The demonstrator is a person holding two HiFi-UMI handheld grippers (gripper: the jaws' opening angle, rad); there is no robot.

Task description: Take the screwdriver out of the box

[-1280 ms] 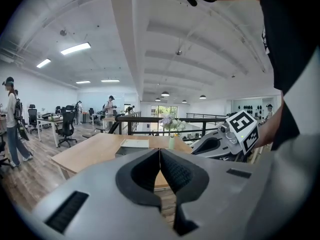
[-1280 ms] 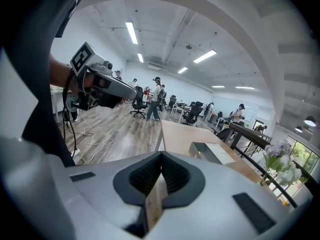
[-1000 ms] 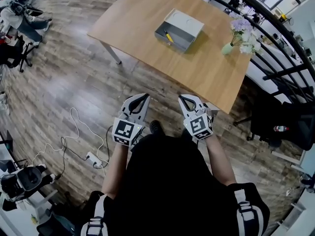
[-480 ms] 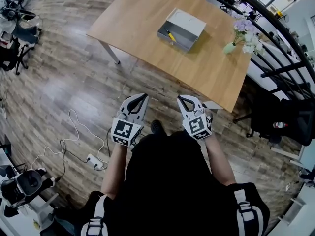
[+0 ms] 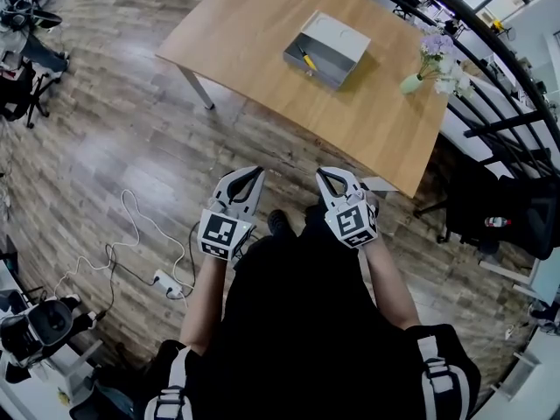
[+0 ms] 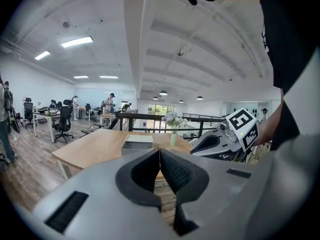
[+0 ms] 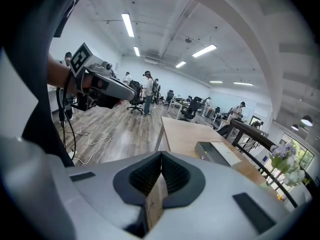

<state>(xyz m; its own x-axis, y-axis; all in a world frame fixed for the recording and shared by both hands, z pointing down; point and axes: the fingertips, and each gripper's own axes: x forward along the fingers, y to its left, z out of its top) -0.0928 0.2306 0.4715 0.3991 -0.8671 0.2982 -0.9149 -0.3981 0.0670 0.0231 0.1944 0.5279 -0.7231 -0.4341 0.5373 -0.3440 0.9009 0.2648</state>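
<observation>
Head view: the screwdriver (image 5: 305,59) lies inside the grey box (image 5: 312,70) on the table (image 5: 254,33), well apart from the left gripper (image 5: 252,178) and right gripper (image 5: 331,182), both held close to the body. A vase of flowers (image 5: 411,83) stands near the box, and a careless reach could topple it

Left gripper view: the jaws are pressed together, pinching nothing

Right gripper view: the jaws are likewise together and empty. Arriving with them unopened would probably knock the tool or shove the box rather than grasp it
</observation>
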